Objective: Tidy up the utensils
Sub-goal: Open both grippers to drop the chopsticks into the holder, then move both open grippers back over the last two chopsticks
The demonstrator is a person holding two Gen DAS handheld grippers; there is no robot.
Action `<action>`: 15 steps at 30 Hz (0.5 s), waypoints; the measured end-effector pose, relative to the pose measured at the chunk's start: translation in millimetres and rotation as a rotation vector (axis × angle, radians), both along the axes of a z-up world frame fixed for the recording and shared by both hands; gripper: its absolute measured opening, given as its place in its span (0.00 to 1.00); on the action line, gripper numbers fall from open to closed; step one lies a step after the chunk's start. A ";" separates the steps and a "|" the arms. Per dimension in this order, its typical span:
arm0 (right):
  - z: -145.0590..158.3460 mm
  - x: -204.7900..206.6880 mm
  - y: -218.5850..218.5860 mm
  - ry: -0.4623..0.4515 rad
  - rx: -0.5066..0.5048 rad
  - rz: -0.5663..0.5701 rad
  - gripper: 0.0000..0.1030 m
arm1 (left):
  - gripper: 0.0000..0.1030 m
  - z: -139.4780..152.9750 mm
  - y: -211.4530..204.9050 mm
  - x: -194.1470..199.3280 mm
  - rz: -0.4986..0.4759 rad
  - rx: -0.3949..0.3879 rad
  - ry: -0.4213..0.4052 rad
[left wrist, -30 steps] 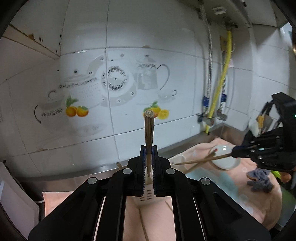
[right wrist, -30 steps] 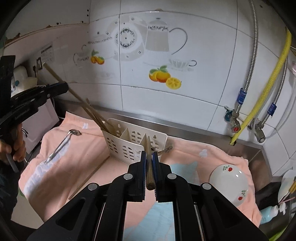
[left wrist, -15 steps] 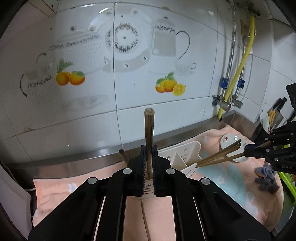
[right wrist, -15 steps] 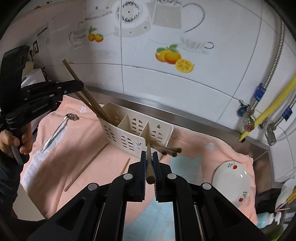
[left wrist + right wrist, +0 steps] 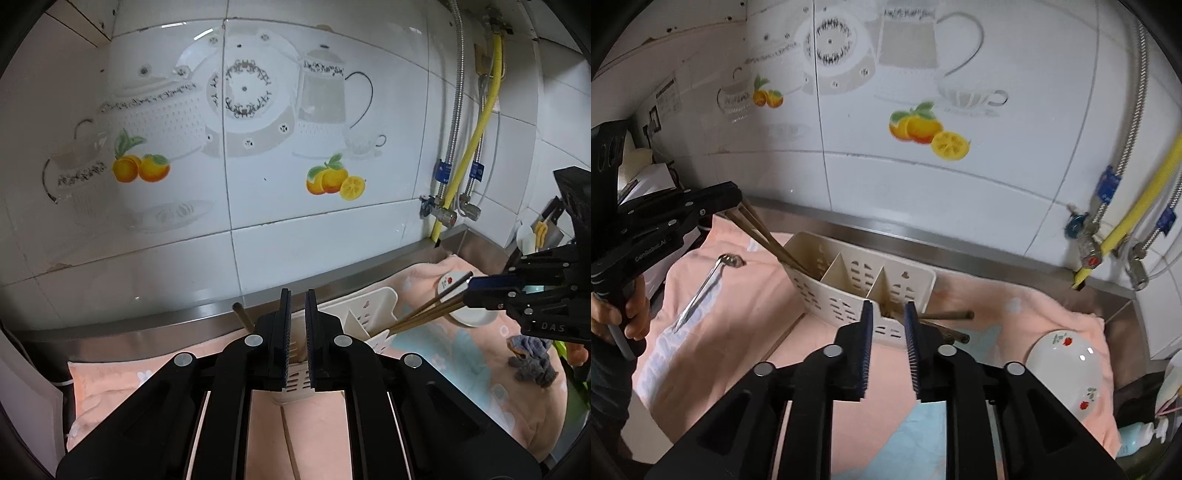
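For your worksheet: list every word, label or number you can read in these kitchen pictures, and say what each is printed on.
"DAS": on the right tool, rest cut off.
"GenRobot.AI": on the left tool, faint.
Wall sticker: print too small to read.
Blue hose tags: unreadable.

— Where do the sticks go?
— In the white plastic utensil holder (image 5: 849, 291) with three slots, lying tilted on the pink towel. Brown chopsticks (image 5: 764, 236) lean out of its left slot. More chopsticks (image 5: 945, 315) poke out of the right one.
— And the spoon?
— The metal spoon (image 5: 705, 284) lies flat on the towel, left of the holder.
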State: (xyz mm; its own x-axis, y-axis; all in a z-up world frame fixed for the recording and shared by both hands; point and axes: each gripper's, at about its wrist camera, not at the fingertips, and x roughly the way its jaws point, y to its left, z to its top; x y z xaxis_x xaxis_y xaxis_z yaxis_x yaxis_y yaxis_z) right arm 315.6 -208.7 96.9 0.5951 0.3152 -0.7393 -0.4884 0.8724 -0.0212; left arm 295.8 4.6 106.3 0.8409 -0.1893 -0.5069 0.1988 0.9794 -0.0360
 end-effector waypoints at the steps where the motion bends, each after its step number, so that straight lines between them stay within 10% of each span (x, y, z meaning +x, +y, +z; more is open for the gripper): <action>1: 2.2 -5.2 -1.9 -0.015 0.011 -0.001 0.17 | 0.11 1.2 1.8 -3.9 0.003 -0.006 -0.007; 15: -49.0 -97.7 13.0 -0.094 0.049 0.029 0.29 | 0.37 -32.8 16.2 -82.3 0.004 -0.060 -0.010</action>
